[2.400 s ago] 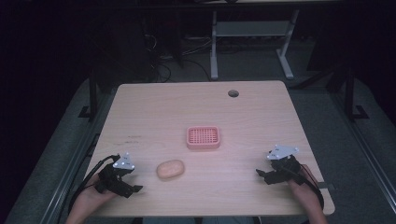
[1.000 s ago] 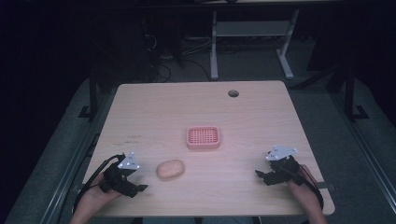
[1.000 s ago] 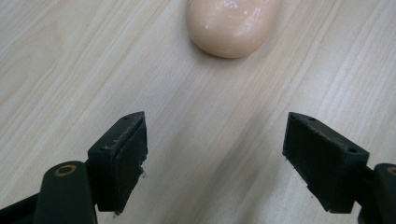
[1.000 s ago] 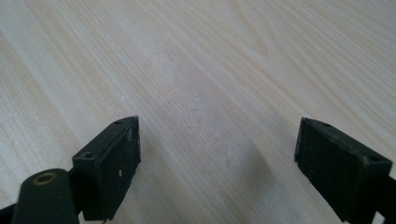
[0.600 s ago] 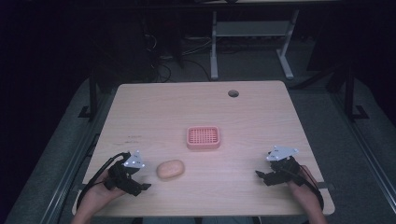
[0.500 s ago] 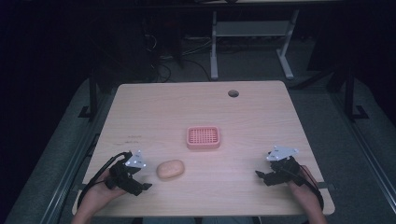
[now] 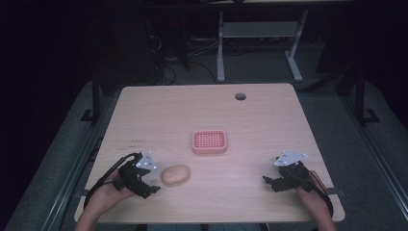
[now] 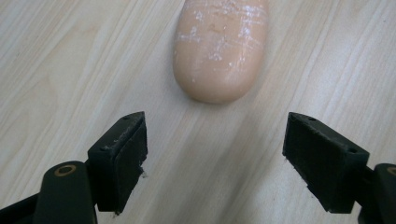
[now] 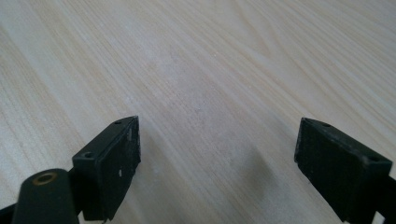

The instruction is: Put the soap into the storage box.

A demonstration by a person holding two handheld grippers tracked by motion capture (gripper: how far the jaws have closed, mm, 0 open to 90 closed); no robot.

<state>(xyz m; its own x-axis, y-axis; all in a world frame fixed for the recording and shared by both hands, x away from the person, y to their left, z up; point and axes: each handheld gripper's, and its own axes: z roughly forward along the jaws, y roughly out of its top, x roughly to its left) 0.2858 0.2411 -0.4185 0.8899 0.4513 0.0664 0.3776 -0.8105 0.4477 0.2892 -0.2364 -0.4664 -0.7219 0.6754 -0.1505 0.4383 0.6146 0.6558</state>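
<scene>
near the front edge of the table [image 7: 159, 110], on my left side, the potato [image 7: 175, 174] lies on its long side, and my left gripper [image 7: 153, 184] sits just beside it, pointing at its nearer end. from the left gripper view the potato [image 8: 219, 46] is straight ahead and centered between my two jaws, which are spread wide, wider than the potato, with nothing between them but bare wood. i think i hold it this way so that the jaws can pass on both sides of the round body when i push forward; the surface looks smooth and a bit dusty, so a grip across the middle seems safer than at the narrow tip. a pink basket [image 7: 209, 141] stands a little further in, near the center of the table, apart from the potato, and i judge it is the place where the potato should go. my right gripper [image 7: 270, 182] rests near the right front corner, well apart from both things; its jaws are also wide and hold nothing, above plain wood, probably just waiting.
</scene>
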